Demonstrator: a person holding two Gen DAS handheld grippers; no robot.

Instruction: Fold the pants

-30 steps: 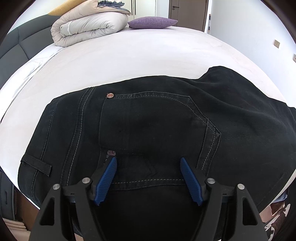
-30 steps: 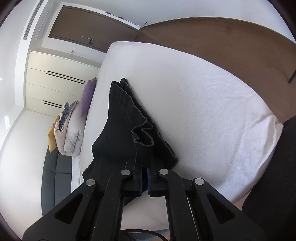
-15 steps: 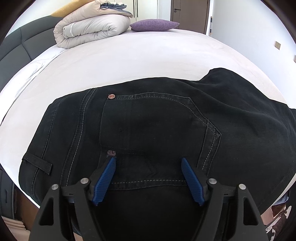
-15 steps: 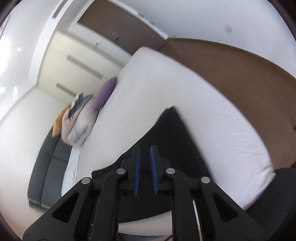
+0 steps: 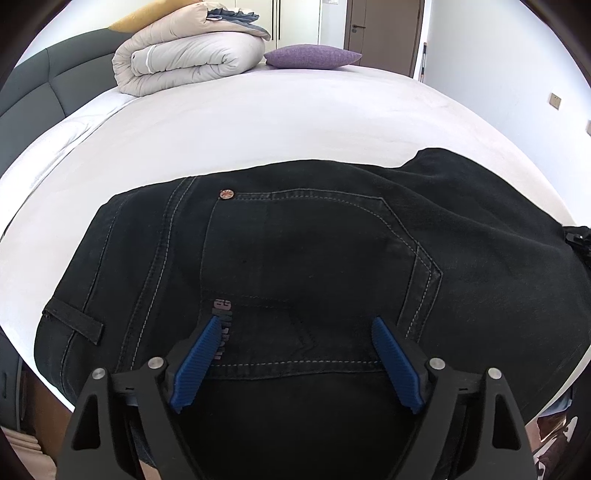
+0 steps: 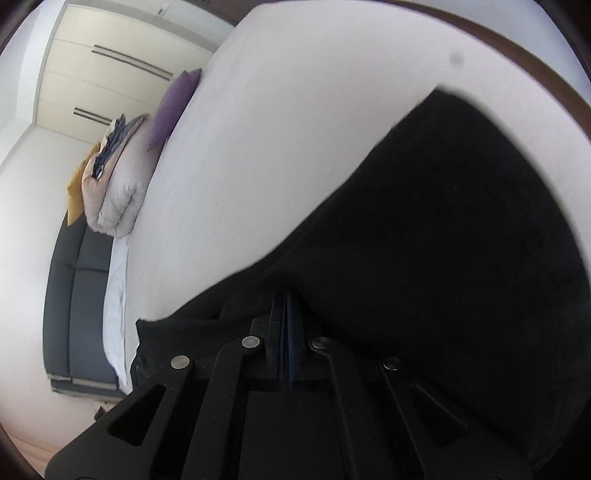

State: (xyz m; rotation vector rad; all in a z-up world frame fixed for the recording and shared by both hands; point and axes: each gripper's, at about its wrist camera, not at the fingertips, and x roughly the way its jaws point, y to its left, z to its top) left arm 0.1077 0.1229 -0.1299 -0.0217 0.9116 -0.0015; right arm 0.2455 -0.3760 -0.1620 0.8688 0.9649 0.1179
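Black jeans [image 5: 314, 258] lie on the white bed [image 5: 258, 118], back pocket and copper rivet up, waistband toward the near edge. My left gripper [image 5: 295, 325] hovers open over the pocket, blue pads [image 5: 195, 362] wide apart and empty. In the right wrist view the jeans [image 6: 443, 240] fill the lower right. My right gripper [image 6: 286, 306] has its jaws pressed together with dark fabric bunched around the tips; whether cloth sits between the pads is hidden.
A rolled beige duvet [image 5: 188, 59] and a purple pillow [image 5: 314, 57] sit at the far end of the bed. A dark grey headboard [image 5: 44, 85] is on the left. A door [image 5: 384, 33] and wall stand beyond.
The right gripper let go of the bunched leg hem, swung, and now sits shut low against the spread jeans. The left gripper stayed open over the pocket, shifting only slightly.
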